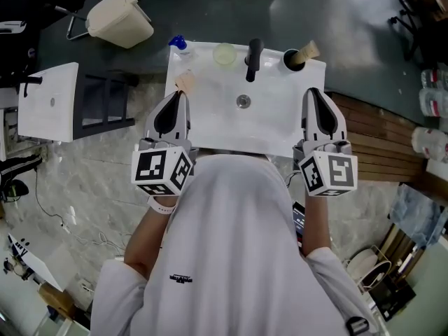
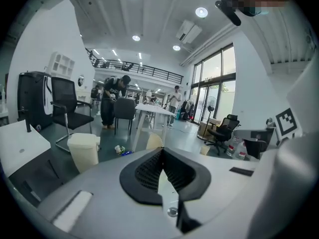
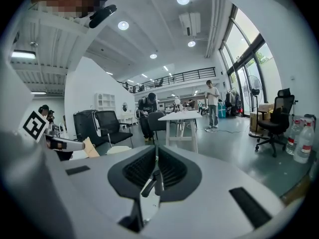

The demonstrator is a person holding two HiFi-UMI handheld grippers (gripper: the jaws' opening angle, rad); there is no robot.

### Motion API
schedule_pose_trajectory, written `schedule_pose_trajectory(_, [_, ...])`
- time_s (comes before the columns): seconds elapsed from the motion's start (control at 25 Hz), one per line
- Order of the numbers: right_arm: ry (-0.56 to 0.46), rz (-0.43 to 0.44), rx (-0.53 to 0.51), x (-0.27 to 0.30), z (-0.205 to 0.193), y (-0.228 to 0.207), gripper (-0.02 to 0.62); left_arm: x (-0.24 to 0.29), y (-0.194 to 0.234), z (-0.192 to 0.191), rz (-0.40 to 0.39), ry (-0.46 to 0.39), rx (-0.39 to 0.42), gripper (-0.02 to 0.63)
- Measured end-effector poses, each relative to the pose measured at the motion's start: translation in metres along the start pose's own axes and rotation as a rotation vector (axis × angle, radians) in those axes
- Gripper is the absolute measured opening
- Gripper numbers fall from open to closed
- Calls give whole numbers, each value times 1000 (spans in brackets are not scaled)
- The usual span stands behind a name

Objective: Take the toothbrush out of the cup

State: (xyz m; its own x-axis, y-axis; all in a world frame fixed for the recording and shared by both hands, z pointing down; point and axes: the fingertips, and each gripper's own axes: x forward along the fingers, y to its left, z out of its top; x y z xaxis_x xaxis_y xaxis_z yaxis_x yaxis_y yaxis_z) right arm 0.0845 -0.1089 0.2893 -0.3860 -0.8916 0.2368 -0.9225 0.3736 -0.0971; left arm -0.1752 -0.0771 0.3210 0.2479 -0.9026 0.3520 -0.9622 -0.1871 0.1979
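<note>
Right gripper [image 1: 314,95] closed; toothbrush [image 1: 306,51] in cup [image 1: 288,64]

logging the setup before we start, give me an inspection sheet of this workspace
surface: white washbasin, black tap at the back
job's things: toothbrush standing in black cup, back right corner
clutter: pale green cup, blue bottle, tan item at the left
grippers: left claw and right claw both shut, empty, at the basin's near side
cables: thin cable on the floor, left
surroundings: beige bin, water bottles

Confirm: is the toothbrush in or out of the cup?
In. The toothbrush stands tilted in the black cup at the sink's back right corner.
</note>
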Motion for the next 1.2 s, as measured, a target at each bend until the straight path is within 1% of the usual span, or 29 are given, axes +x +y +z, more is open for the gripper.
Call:
schedule_pose_trajectory(0.16, [21,-26,-15,10,-8,-13,15,6,-1,-7,6,21,-5,6])
schedule_pose_trajectory(0.36, [36,-24,-35,25,-14,-29,17,13,-3,-13,10,49,-10,5])
schedule_pose_trajectory(0.52, [49,-46,-36,38,-18,-45,20,19,-5,-20,8,78,-10,6])
schedule_pose_trajectory(0.64, [62,-56,-32,50,-23,-55,83,26,-6,-29,4,103,-14,6])
schedule_pose_trajectory(0.8, [62,-69,-22,65,-28,-67,90,35,-9,-40,-4,143,-11,5])
schedule_pose_trajectory(1.2, [132,-127,-18,104,-69,-111,91,59,-16,-67,-12,213,-13,6])
